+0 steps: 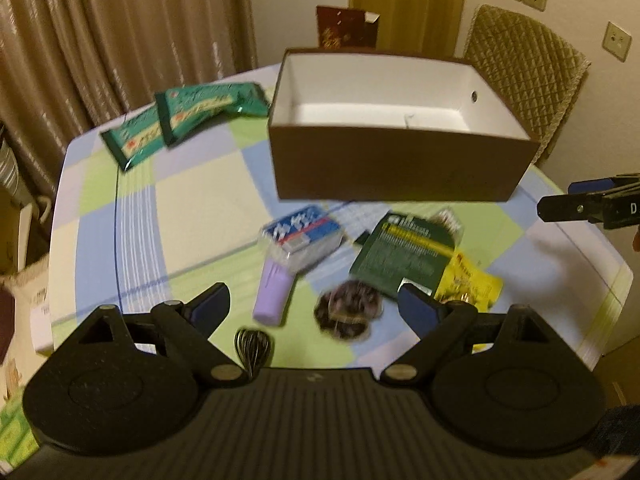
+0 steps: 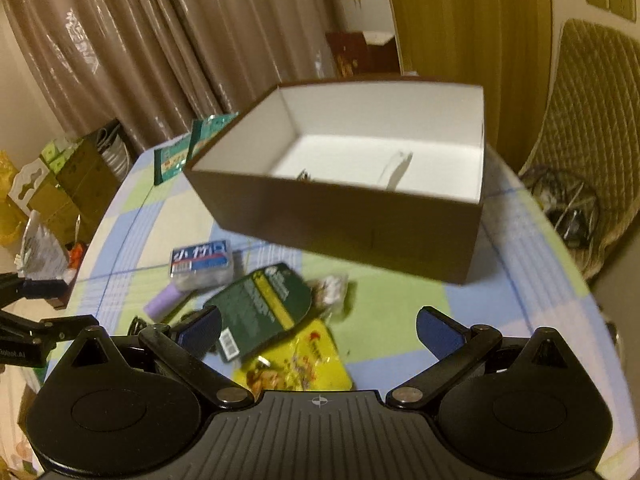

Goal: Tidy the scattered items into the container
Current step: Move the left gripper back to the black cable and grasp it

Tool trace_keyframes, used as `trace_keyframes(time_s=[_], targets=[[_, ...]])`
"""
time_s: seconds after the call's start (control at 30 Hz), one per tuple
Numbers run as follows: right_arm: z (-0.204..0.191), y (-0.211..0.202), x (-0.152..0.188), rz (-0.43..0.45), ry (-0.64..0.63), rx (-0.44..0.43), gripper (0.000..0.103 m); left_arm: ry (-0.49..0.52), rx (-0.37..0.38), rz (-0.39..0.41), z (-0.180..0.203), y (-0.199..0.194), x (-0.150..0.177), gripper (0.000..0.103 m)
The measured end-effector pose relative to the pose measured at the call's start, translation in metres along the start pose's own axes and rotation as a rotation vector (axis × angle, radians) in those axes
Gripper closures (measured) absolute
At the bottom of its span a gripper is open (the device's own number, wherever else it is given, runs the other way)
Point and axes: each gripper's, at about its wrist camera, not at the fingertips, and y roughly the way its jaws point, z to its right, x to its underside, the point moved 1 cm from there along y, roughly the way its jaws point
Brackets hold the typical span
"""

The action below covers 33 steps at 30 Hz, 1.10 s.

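Note:
A brown box point(image 1: 400, 164) point(image 2: 340, 220) with a white inside stands open at the back of the checked table. In front of it lie a blue-white pack point(image 1: 304, 240) point(image 2: 202, 264), a lilac tube point(image 1: 272, 296) point(image 2: 162, 300), a dark green card point(image 1: 404, 256) point(image 2: 260, 312), a yellow packet point(image 1: 468, 284) point(image 2: 296, 364) and a dark round packet point(image 1: 348, 312). Two green packets point(image 1: 188, 120) point(image 2: 176, 156) lie left of the box. My left gripper point(image 1: 314, 306) hovers open above the tube and round packet. My right gripper point(image 2: 318, 328) hovers open above the card and yellow packet, holding nothing.
A quilted chair point(image 1: 524, 76) stands behind the box on the right, with curtains point(image 1: 120, 40) at the back left. Cardboard boxes point(image 2: 80, 176) sit beside the table's left edge. A black wire whisk point(image 1: 252, 348) lies near the left gripper. Bare checked cloth point(image 1: 192, 216) spreads on the left.

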Motion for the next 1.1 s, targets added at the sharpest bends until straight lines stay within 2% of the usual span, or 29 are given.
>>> trace_keyframes(time_s=[0.33,0.63,1.03,1.1], targets=[[-0.006,0.014,0.016,-0.04,0.035,-0.036,0.002,-0.018,-0.019,-0.015,-0.007,0.002,0.03,0.016],[0.002,0.032,0.028,-0.061,0.168,-0.105,0.002,-0.027,-0.022,-0.051,-0.018,0.019,0.046,0.029],[0.009,0.042,0.03,-0.081,0.234,-0.082,0.002,-0.057,-0.053,-0.17,-0.045,0.075,0.062,0.048],[0.01,0.043,0.03,-0.081,0.246,-0.082,0.002,-0.062,-0.051,-0.186,-0.048,0.083,0.063,0.055]])
